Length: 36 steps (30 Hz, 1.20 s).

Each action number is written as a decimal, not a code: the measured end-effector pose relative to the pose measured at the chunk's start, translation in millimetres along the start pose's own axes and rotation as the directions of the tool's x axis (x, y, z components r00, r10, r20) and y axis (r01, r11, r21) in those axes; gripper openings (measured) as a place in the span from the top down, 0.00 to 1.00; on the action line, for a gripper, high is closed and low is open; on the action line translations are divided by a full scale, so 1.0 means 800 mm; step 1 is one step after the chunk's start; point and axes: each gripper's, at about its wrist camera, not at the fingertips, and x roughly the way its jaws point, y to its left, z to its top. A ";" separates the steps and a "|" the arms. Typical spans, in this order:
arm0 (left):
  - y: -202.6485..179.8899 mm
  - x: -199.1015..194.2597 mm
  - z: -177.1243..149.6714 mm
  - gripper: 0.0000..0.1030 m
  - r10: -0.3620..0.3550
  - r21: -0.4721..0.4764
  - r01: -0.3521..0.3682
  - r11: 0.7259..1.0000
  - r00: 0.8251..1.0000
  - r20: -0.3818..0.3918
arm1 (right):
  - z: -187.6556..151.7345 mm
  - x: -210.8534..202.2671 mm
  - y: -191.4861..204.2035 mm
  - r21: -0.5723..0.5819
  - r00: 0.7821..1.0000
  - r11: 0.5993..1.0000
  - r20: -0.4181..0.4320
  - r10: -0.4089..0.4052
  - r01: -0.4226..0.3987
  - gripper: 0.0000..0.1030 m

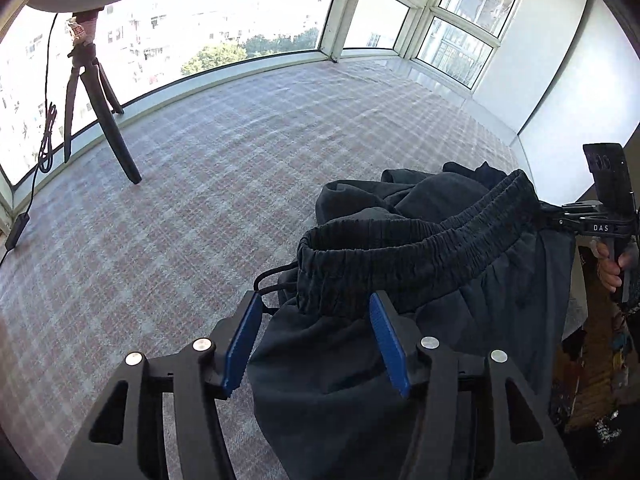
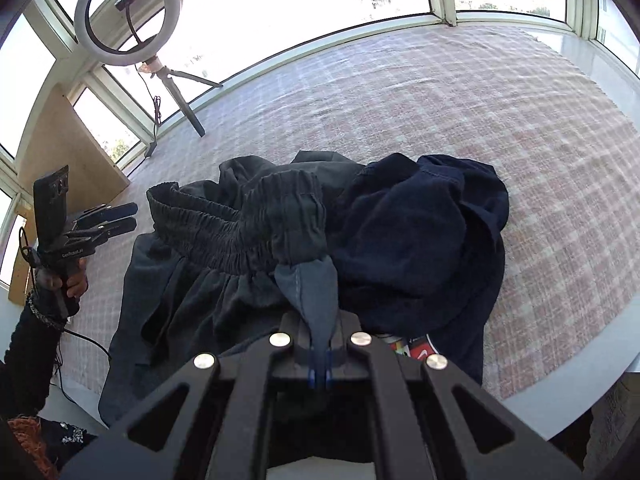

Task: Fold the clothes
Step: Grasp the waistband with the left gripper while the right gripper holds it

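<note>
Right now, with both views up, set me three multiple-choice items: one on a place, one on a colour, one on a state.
1. Where does the ring light stand?
A. at the window
B. on the trousers
C. under the table

2. What colour are the left gripper pads?
A. red
B. blue
C. white

3. How is the right gripper?
A. open and clear of all cloth
B. shut on a fold of the trousers
C. holding the tripod

Key: 1 A, its tripod stands on the checked cloth by the window frame; 2 B, both ridged pads show blue in the left wrist view; 3 B, grey fabric is pinched between its closed pads.
</note>
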 end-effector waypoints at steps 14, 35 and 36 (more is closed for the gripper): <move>0.003 -0.024 -0.017 0.66 0.089 0.014 -0.090 0.996 0.996 0.025 | 0.021 0.031 0.033 -0.149 0.996 0.989 -0.089 0.002 -0.015 0.71; -0.099 0.010 -0.045 0.99 -0.005 -0.112 -0.003 0.994 0.997 -0.075 | 0.023 0.038 0.057 -0.211 0.998 0.977 -0.052 0.031 -0.042 0.77; -0.091 -0.010 -0.052 0.99 -0.005 -0.119 0.000 0.993 0.999 -0.044 | 0.024 0.036 0.060 -0.218 0.998 0.974 -0.052 0.046 -0.056 0.77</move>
